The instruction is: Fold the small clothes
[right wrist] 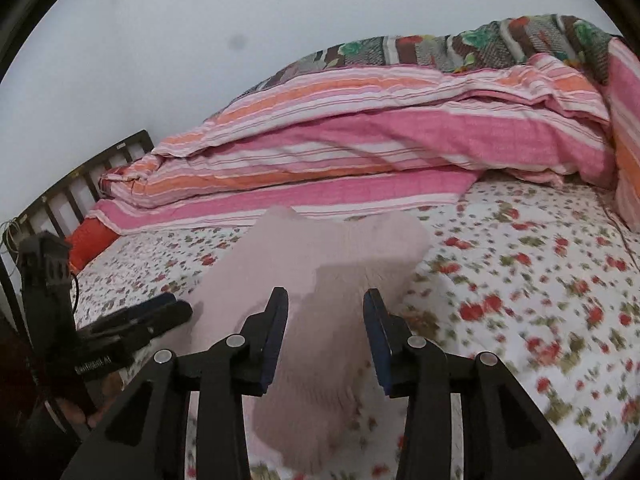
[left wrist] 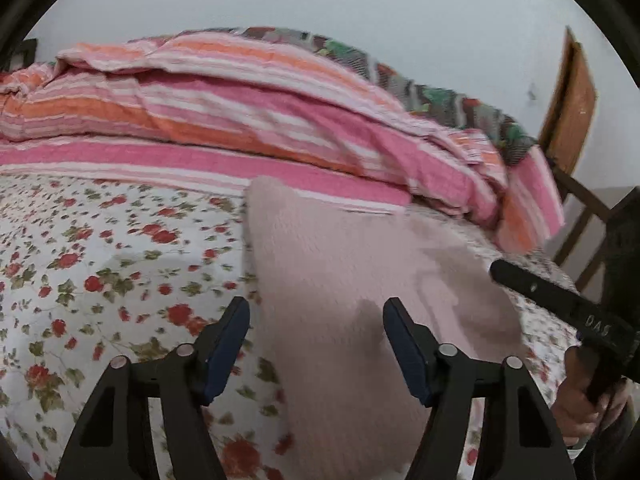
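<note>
A small pale pink knitted garment (left wrist: 340, 280) lies flat on the floral bedsheet (left wrist: 100, 272). It also shows in the right wrist view (right wrist: 332, 264). My left gripper (left wrist: 316, 312) is open and empty, just above the garment's near left part. My right gripper (right wrist: 326, 300) is open and empty over the garment's near end. The right gripper also shows in the left wrist view (left wrist: 560, 300) at the garment's right edge. The left gripper shows in the right wrist view (right wrist: 160, 316) at the garment's left edge.
A pink and orange striped quilt (left wrist: 240, 120) is piled along the back of the bed, against a white wall. A dark patterned blanket (right wrist: 460, 50) lies behind it. A wooden chair (left wrist: 572, 120) stands at the right, and a slatted headboard (right wrist: 80, 184) at the left.
</note>
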Motion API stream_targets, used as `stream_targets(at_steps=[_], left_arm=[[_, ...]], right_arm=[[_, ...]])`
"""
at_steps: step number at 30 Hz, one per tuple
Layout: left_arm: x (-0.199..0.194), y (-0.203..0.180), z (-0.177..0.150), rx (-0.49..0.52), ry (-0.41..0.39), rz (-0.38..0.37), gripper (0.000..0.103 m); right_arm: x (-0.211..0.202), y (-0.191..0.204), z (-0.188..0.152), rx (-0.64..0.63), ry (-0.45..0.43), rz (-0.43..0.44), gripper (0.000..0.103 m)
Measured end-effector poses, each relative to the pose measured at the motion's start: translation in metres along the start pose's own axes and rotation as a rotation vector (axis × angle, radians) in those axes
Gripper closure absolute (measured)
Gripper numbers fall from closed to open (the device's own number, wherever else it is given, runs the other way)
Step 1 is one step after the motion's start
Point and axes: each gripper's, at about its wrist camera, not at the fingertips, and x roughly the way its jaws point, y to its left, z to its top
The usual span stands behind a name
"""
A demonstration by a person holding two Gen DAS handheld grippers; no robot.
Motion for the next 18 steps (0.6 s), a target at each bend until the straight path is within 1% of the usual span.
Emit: stream_targets(at_steps=[1,2,3,4,5,6,7,8,10,13,16,18], left_arm=[[0.004,0.004,0.001,-0.018,0.012,0.005,0.039],[0.007,0.009,0.002,-0.049,0.023,-0.014,0.040],[0.010,0.014,0.003,-0.079,0.031,-0.033,0.041],[0.012,0.016,0.002,-0.090,0.037,-0.035,0.041],[0.015,0.017,0.002,-0.093,0.049,-0.028,0.041],[0.019,0.016,0.001,-0.088,0.063,-0.028,0.041],[0.021,0.014,0.001,-0.083,0.069,-0.028,0.041],[0.021,0.012,0.000,-0.076,0.066,-0.023,0.041],[0.019,0.009,0.001,-0.058,0.056,-0.012,0.041],[0.016,0.010,0.004,-0.069,0.054,-0.020,0.041],[0.014,0.013,0.007,-0.089,0.057,-0.035,0.048],[0.012,0.017,0.008,-0.114,0.044,-0.048,0.060]], right_arm=[[0.006,0.001,0.004,-0.011,-0.003,-0.015,0.063],[0.013,0.002,0.007,-0.024,-0.006,-0.040,0.063],[0.021,0.002,0.008,-0.041,-0.003,-0.078,0.063],[0.029,0.001,0.006,-0.051,0.010,-0.117,0.064],[0.041,-0.004,0.002,-0.056,0.051,-0.172,0.067],[0.053,-0.010,-0.003,-0.050,0.098,-0.200,0.067],[0.062,-0.020,-0.009,-0.011,0.131,-0.191,0.068],[0.061,-0.023,-0.010,0.009,0.122,-0.180,0.067],[0.059,-0.027,-0.005,0.018,0.132,-0.166,0.067],[0.060,-0.030,-0.005,0.024,0.134,-0.164,0.064],[0.060,-0.032,-0.004,0.043,0.137,-0.156,0.063],[0.060,-0.033,-0.003,0.056,0.142,-0.148,0.062]])
